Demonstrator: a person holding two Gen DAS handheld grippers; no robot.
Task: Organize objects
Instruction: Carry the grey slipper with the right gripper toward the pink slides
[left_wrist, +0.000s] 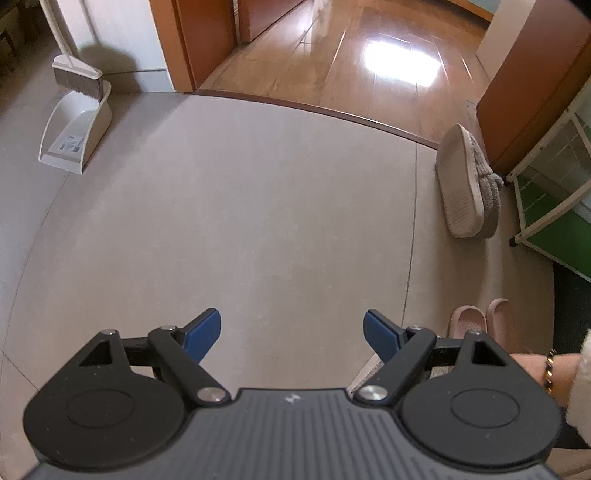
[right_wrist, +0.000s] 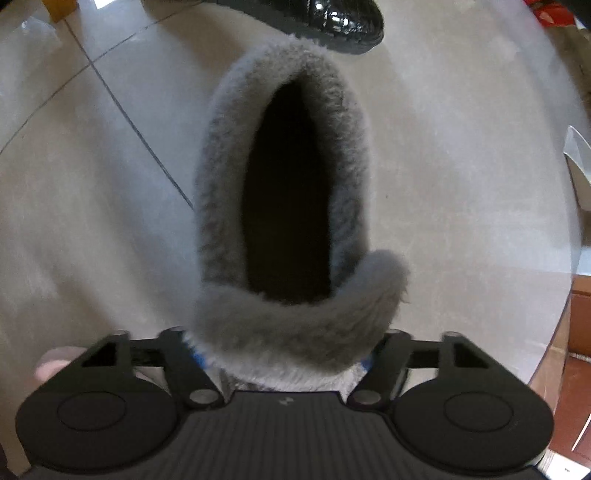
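Note:
A grey fuzzy slipper (right_wrist: 284, 110) fills the right wrist view, opening upward, over pale floor tiles. My right gripper (right_wrist: 282, 356) has its jaws on either side of the slipper's heel. The fur hides most of both fingers, and only slivers of the blue pads (right_wrist: 197, 356) show, pressed against its sides. In the left wrist view my left gripper (left_wrist: 291, 332) hangs open over bare floor with nothing between its blue pads (left_wrist: 203, 334). A second grey slipper (left_wrist: 465, 181) lies on its side there, pale sole showing, far to the right of the left gripper.
A black glossy shoe (right_wrist: 332, 18) lies just beyond the held slipper's toe. A dustpan (left_wrist: 74, 133) and broom (left_wrist: 75, 75) stand at the far left wall. A white and green rack (left_wrist: 554, 192) stands at right, with pink slippers (left_wrist: 480, 321) and a person's wrist (left_wrist: 535, 369) near it.

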